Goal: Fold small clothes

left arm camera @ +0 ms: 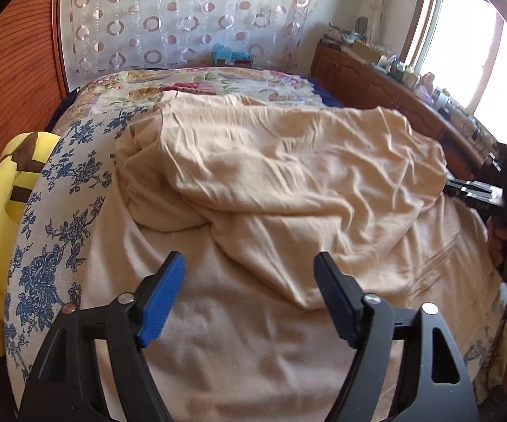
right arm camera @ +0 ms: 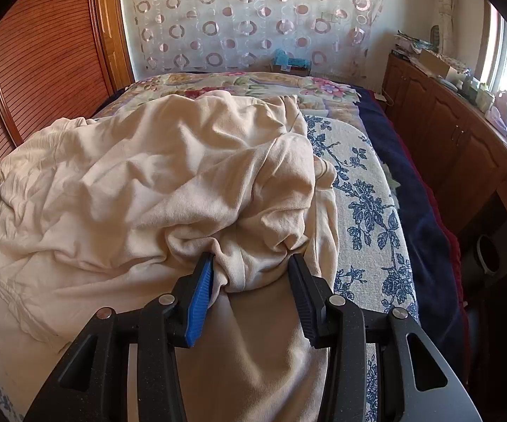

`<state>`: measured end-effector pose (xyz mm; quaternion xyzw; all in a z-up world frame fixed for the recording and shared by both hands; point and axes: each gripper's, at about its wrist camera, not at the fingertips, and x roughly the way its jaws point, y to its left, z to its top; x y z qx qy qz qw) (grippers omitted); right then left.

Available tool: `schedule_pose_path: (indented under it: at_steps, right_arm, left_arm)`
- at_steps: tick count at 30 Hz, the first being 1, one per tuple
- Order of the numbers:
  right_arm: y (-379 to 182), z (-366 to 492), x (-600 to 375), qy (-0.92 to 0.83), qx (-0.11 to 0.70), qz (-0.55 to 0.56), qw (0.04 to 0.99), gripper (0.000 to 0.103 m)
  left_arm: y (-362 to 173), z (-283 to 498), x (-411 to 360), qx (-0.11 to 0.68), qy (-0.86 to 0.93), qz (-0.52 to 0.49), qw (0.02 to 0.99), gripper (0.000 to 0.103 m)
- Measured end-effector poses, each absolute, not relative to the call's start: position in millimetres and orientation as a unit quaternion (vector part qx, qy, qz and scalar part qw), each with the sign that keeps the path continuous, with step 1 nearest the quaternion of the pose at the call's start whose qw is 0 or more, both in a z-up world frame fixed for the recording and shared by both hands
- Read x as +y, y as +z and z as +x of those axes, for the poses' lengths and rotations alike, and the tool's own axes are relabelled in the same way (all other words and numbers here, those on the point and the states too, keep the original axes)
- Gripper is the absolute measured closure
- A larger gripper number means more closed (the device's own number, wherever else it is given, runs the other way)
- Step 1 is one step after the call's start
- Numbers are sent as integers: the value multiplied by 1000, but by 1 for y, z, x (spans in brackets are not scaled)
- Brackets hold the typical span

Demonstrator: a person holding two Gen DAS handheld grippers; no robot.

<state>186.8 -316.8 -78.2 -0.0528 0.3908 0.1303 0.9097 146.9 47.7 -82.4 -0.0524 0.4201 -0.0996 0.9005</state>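
A cream garment (left arm camera: 288, 183) lies crumpled on the bed, its upper part folded over toward me. It also fills the right wrist view (right arm camera: 141, 183). My left gripper (left arm camera: 250, 263) is open and empty, just above the near flat part of the cloth. My right gripper (right arm camera: 253, 270) has its jaws partly apart around a bunched fold of the cream garment, the cloth pressed against both blue pads (right arm camera: 202, 292). The right gripper also shows at the right edge of the left wrist view (left arm camera: 478, 190), at the garment's side.
The bed has a blue-flowered white cover (right arm camera: 366, 204) and a floral quilt (left arm camera: 197, 84) at the far end. A yellow plush toy (left arm camera: 0, 211) lies at the left. A wooden cabinet (right arm camera: 457, 133) with clutter runs along the right under the window.
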Motion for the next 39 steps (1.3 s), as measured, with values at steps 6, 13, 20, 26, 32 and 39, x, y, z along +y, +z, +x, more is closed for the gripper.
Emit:
schedule_pose_path:
  at_steps: [6,13,20,26,32,39]
  right_arm:
    - [-79,187,-317,131,391,-53,910,58]
    - [-79,187,-317,131,390,-53,910,58]
    - [-79,185,-315,128,389,-64,910,58]
    - [-78,185,-316,131,389,-62,910,58]
    - [-78,185,-320,139,389,-52,909,62]
    - [-72,184,-317,150,390,-55,907,77]
  left_arm:
    - [-83,161,49,429,-109,-70,894,54]
    - [-91,173,46,445,-102,-64,888,80]
    - [-79,161,34,424,-126,-41,896,97]
    - [-57,153,36,395,-124,-59,908,98]
    - [-42,141,44,374,-123,-74,916,98]
    - [-41,137,45,373,-120,-72,917,98]
